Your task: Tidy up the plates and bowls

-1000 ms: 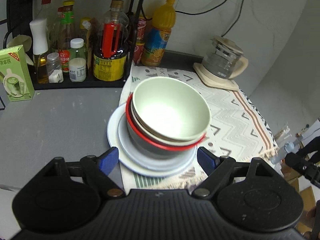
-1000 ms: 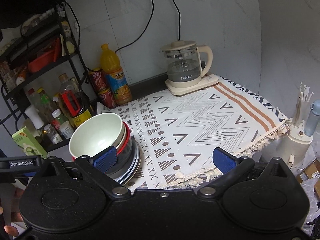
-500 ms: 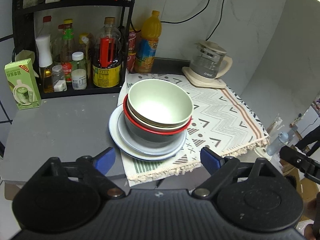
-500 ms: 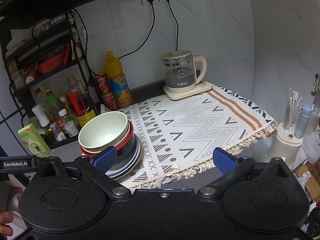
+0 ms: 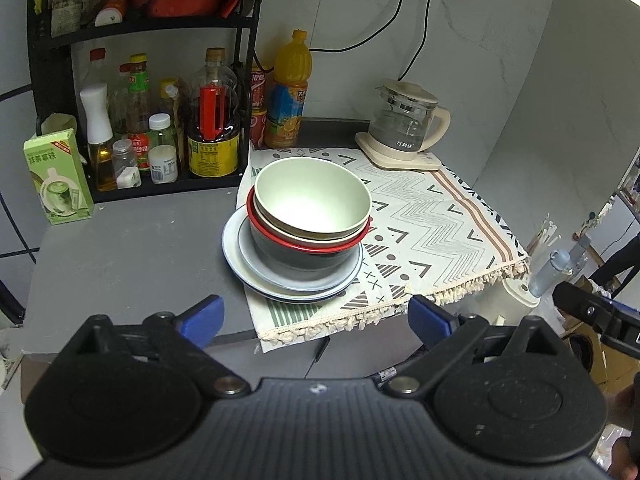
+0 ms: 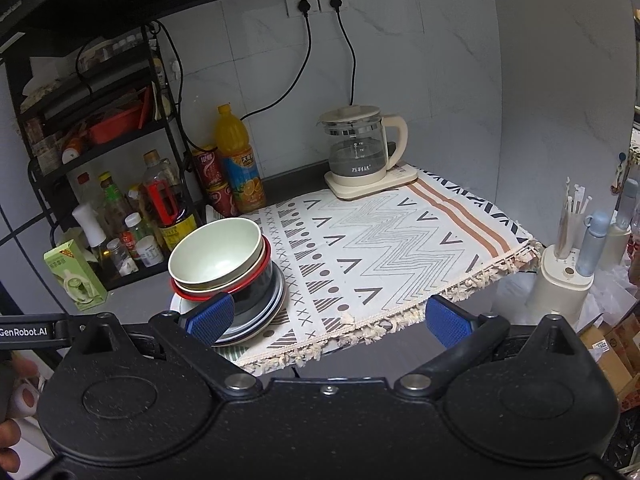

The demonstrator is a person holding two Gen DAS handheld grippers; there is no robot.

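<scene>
Beside stacked bowls (image 5: 312, 208), both hand-held grippers (image 5: 314, 320) (image 6: 330, 318) spread, straw holder (image 6: 566, 276) right-view only.

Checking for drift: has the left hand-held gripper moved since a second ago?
Yes. The left hand-held gripper has pulled back from the bowl stack, which now looks smaller and farther.
</scene>
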